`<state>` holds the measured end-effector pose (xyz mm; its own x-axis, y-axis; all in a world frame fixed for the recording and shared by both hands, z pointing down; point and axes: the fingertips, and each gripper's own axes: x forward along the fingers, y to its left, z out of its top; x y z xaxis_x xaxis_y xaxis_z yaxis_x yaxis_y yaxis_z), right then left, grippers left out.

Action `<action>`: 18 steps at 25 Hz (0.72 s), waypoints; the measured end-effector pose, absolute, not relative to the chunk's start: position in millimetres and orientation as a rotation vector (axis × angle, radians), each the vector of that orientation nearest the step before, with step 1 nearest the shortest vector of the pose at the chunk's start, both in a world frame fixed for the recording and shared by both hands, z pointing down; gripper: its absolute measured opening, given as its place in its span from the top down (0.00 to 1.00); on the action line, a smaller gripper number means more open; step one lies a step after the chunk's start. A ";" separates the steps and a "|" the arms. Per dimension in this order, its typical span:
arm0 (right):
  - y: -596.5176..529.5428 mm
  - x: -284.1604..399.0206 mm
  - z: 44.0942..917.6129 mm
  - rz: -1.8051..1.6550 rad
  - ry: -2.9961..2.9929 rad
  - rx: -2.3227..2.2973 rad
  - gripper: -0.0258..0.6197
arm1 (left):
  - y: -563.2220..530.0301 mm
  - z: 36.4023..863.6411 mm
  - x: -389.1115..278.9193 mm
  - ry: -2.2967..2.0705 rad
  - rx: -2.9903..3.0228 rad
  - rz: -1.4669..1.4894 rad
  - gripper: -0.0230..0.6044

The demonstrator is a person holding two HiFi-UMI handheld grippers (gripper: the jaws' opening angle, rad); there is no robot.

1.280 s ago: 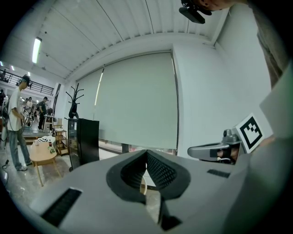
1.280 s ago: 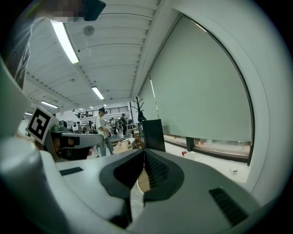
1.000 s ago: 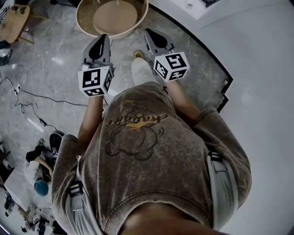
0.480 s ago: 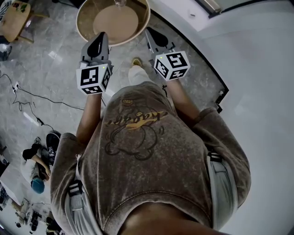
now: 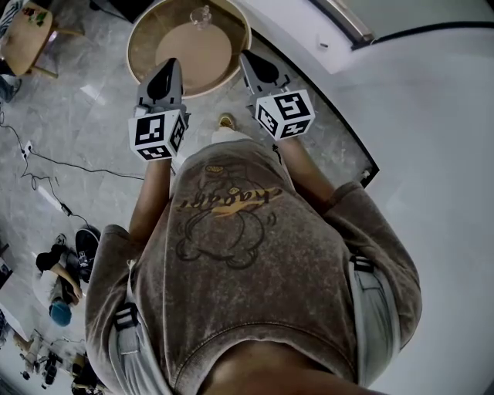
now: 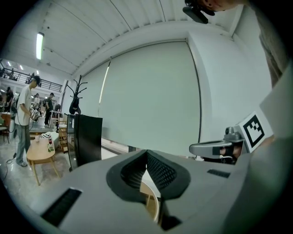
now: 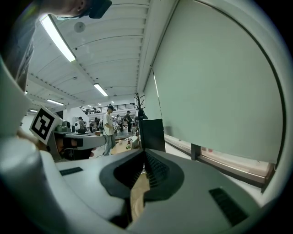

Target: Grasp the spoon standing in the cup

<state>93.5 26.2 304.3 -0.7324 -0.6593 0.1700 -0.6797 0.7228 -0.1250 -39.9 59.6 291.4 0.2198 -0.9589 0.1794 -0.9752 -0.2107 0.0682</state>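
Both left gripper [image 5: 173,65] and right gripper [image 5: 247,57] shut, empty, at round table's [image 5: 197,50] near edge. Far-side cup [image 5: 202,14] looks glass, tippable; spoon indistinct, presumably light, stiff: pinch handle above rim.

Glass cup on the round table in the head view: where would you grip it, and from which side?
Probably by its side wall, coming from the person's near side. The glass cup appears to stand upright toward the far edge of the round table, with bare tabletop in front of it, so a level approach across the table looks unobstructed.
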 end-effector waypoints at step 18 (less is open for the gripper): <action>-43.3 85.9 321.9 0.328 -2.802 1.031 0.93 | -16.5 292.1 -45.1 -1.879 2.292 0.144 0.93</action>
<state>85.9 -43.3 321.9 -0.7562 -0.6221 0.2028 -0.6521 0.7420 -0.1554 -45.1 -16.5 292.1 0.1995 -0.9624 0.1841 -0.9793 -0.1890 0.0730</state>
